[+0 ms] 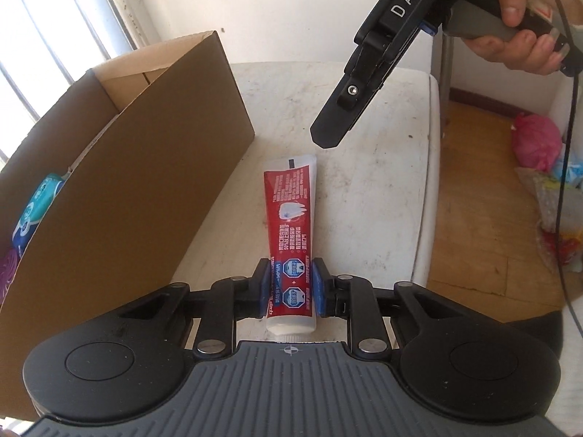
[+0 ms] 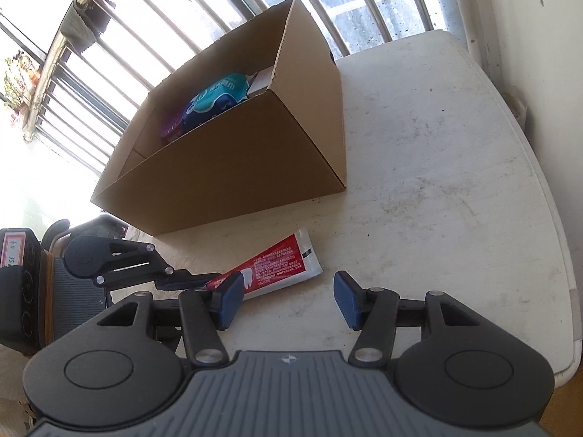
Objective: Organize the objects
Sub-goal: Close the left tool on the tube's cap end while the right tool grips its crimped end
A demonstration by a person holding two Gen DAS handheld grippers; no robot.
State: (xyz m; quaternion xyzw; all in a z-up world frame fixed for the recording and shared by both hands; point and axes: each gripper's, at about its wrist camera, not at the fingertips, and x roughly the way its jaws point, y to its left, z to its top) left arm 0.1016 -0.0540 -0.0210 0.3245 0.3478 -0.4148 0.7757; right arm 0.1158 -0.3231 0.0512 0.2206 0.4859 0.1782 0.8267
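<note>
Cardboard box (image 1: 138, 167), brown and open-topped, fills the left of the left wrist view; a teal-and-blue packet (image 1: 34, 211) and a purple item (image 1: 9, 266) show inside at the far left edge. Toothpaste tube (image 1: 291, 236), lower centre, lies flat on the white, scuffed table (image 1: 382, 182) just beside the box: red body with white printed text, a tooth graphic, blue shield badges, white crimped end pointing away, white shoulder toward the camera. Left tool (image 1: 291, 284) pinches the tube near its cap end, a blue pad on each side. Right tool (image 1: 326, 134), upper right, hangs above the crimped end, gripped by a hand (image 1: 528, 32). In the right wrist view, the right tool (image 2: 288, 298) at bottom centre has its blue pads spread apart over bare table, the tube (image 2: 280, 266) just left of the gap.
</note>
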